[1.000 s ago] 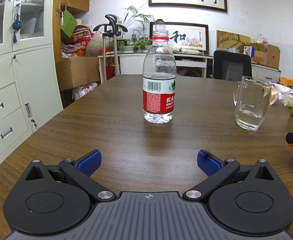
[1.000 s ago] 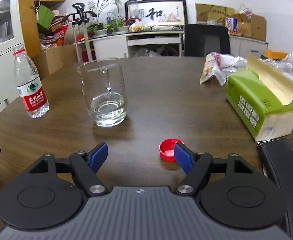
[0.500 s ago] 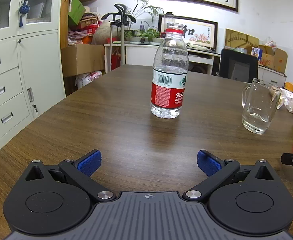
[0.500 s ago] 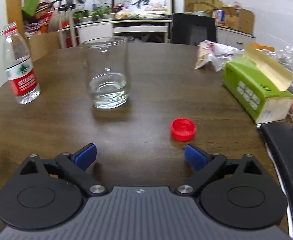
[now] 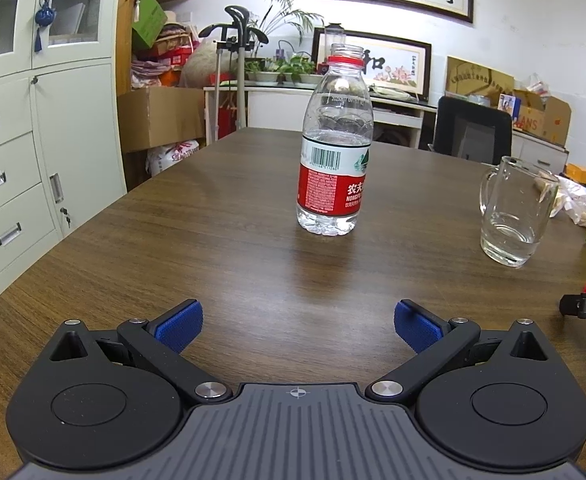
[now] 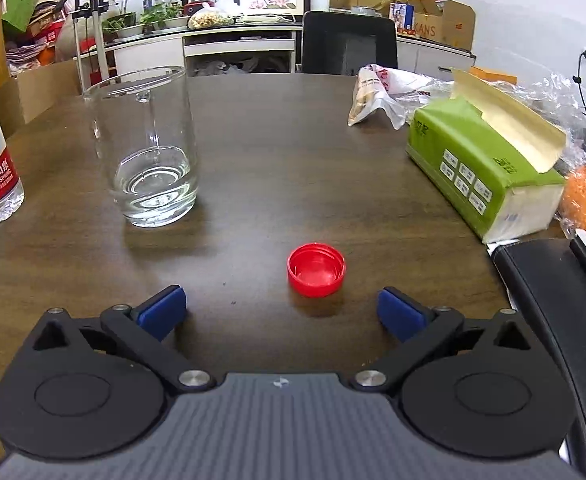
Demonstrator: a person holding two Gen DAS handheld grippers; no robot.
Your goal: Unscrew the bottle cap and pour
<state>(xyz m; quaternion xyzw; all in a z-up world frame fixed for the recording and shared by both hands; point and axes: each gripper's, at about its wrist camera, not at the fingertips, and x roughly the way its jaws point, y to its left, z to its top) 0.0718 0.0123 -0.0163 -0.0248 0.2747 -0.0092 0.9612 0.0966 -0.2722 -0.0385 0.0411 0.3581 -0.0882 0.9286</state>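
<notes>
- Clear plastic water bottle with red label [image 5: 335, 152] stands upright mid-table, neck open, only the red ring left on it; roughly half full, water level near the label top.
- Small red plastic screw cap [image 6: 316, 269] lies open side up on the dark wooden table [image 6: 293, 152], just beyond the right gripper [image 6: 281, 314], between its fingers' line but apart from both pads.
- Right gripper: jaws opening, now wide; nothing held, nothing pressed.
- Left gripper [image 5: 297, 326]: jaws wide, empty, aimed at the bottle from the near side, well apart from it.
- Clear glass mug with handle [image 5: 515, 212] sits right of the bottle, upright, a shallow layer of water in the bottom.
- Green tissue box [image 6: 481, 168] far right, clear of the work area.
- Step, my read: unscrewing looks done and the cap set down; a little has perhaps been poured already, cannot tell if more is due.
- Next move would call for: left gripper advances to the bottle, closes on the labelled body, lifts, carries it right over the mug, tilts the neck over the rim.
- Watch for squeezing the thin plastic too hard: open neck, water could spurt.
</notes>
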